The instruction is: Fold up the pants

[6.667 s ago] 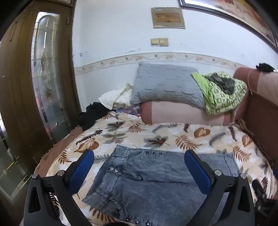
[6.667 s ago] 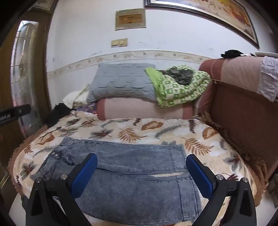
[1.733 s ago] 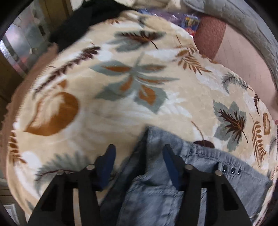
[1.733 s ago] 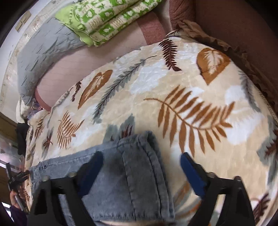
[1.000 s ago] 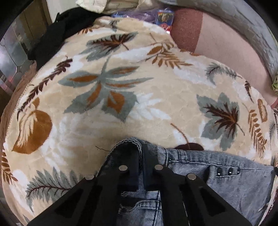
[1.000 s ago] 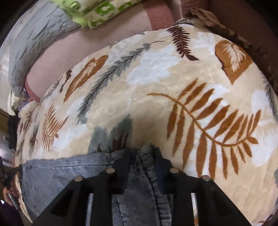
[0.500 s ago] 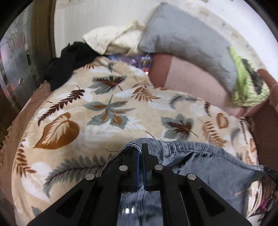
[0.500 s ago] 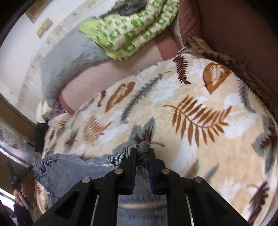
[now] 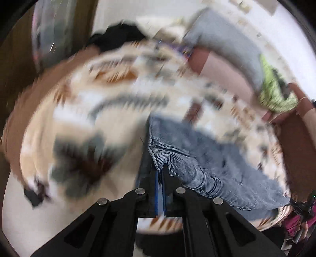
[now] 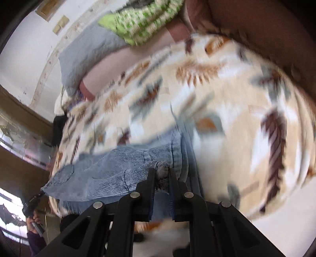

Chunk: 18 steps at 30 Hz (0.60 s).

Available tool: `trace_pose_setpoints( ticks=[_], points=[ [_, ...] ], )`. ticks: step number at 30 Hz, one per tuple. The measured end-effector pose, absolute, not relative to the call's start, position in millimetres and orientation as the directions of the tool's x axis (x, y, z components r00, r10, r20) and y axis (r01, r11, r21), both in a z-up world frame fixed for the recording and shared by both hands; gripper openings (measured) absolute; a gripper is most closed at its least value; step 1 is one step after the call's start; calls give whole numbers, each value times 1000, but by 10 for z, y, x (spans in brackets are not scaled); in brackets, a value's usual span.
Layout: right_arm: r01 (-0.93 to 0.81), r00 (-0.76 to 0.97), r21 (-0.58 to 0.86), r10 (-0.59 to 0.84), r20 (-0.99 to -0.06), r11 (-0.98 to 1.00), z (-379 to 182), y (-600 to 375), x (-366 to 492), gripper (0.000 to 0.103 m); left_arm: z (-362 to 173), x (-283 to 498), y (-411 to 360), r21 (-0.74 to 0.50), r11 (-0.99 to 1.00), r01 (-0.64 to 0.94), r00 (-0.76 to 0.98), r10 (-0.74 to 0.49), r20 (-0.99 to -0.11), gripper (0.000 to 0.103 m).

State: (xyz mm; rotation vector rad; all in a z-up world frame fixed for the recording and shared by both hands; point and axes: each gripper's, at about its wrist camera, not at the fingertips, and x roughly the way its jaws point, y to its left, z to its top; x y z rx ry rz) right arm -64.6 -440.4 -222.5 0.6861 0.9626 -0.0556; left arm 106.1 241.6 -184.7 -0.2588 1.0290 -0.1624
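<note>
The grey-blue denim pants hang lifted over a leaf-patterned blanket on a bed. My left gripper is shut on one corner of the pants, the cloth pinched between its blue pads. In the right wrist view the pants stretch away to the left, and my right gripper is shut on a bunched fold of denim at the other corner. Both views are blurred by motion.
A grey pillow and a green patterned cloth lie on a pink bolster at the head of the bed. A brown headboard runs along the right. A black garment sits near the wooden door.
Both grippers have pulled back from the far side of the bed, drawing the pinched edge of the pants up and over; the room has swung into view and the frames have blurred.
</note>
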Motion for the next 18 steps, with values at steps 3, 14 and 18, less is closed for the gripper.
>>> trace_pose_setpoints(
  ticks=[3,14,18],
  points=[
    [385,424,473,303,-853,792,-2589,-4344,-705,17,-2227,964,2474,-271,961,-56,433,-221,-874,4],
    [358,593,519,240,-768,776,-2069,-4655,-599,63,-1577,702,2201,-119,992,-34,563,-79,-823,7],
    [390,589,518,226,-776,761,-2182,-4750,-227,63,-1364,653,1802,-148,987,70,593,-160,-789,7]
  ],
)
